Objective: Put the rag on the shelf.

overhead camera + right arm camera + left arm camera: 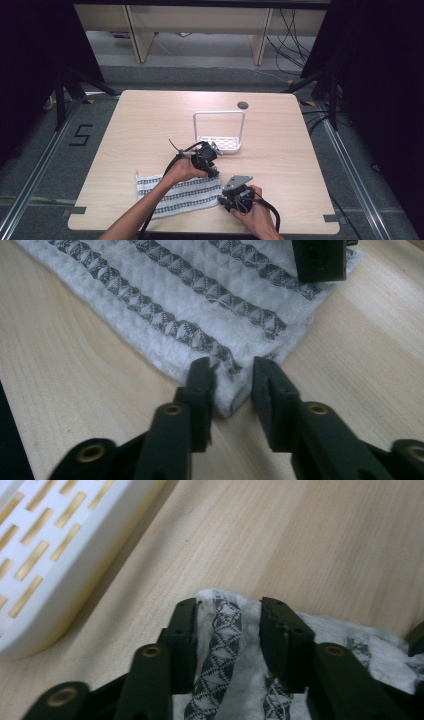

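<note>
A: High view first: where is the cloth?
B: The striped cloth (177,195) lies flat on the bench (150,120), near its front edge. A white rack (219,131) stands behind it, toward the middle.
A: And the left claw (227,612)?
B: Down over the cloth's far right corner, jaws parted, with a fold of cloth between them.
A: Gripping it?
B: Not pinched; gaps show beside the fold.
A: The right claw (234,371)?
B: Parted too, jaws either side of the near right corner, which sits between the tips.
</note>
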`<state>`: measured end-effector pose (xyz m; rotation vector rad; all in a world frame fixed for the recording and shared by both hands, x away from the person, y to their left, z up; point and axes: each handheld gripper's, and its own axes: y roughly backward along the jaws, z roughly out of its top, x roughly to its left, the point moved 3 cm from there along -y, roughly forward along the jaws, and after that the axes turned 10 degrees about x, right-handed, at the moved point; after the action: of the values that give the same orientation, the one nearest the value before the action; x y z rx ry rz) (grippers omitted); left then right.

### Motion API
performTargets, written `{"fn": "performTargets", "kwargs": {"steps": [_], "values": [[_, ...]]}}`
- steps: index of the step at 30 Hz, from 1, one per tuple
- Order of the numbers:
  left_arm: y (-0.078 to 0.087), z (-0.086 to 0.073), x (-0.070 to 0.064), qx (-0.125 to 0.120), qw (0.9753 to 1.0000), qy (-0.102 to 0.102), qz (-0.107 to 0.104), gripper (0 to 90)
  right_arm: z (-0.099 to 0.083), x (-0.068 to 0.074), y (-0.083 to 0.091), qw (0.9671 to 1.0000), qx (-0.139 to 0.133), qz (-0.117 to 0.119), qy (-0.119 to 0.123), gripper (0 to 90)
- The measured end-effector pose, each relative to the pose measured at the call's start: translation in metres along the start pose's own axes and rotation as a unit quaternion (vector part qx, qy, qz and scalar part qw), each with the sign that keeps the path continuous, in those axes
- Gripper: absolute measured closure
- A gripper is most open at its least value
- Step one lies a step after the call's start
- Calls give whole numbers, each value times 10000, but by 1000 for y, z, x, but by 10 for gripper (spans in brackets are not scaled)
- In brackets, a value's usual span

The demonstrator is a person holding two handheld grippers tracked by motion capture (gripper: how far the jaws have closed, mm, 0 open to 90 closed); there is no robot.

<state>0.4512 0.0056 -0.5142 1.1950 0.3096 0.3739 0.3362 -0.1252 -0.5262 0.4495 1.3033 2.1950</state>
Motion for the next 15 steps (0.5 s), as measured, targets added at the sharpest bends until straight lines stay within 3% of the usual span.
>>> {"fn": "performTargets", "kwargs": {"steps": [1,2,6,7,9,11,13,15], "values": [[0,0,0,9,10000,-29,2,651,0,-2,1,9999,20,36,102,754],[1,-1,0,12,10000,-80,-2,716,0,0,1,9999,46,127,-78,796],[1,-1,0,-65,9999,-76,-18,802,0,-2,2,9998,28,167,-60,840],[2,-1,0,-54,10000,-59,-36,828,1,-1,2,9996,-39,224,-176,854],[3,-1,0,-70,10000,-65,-27,840,1,-3,4,9997,-14,218,-73,858],[4,-2,-2,-194,9998,78,-42,846,2,-2,6,9997,-95,202,-129,865],[10,-2,-1,-370,9991,191,-62,850,4,-7,10,9998,-148,150,18,867],[12,-3,-1,-388,9990,207,-57,851,5,-6,11,9996,-211,164,-51,868]]}}
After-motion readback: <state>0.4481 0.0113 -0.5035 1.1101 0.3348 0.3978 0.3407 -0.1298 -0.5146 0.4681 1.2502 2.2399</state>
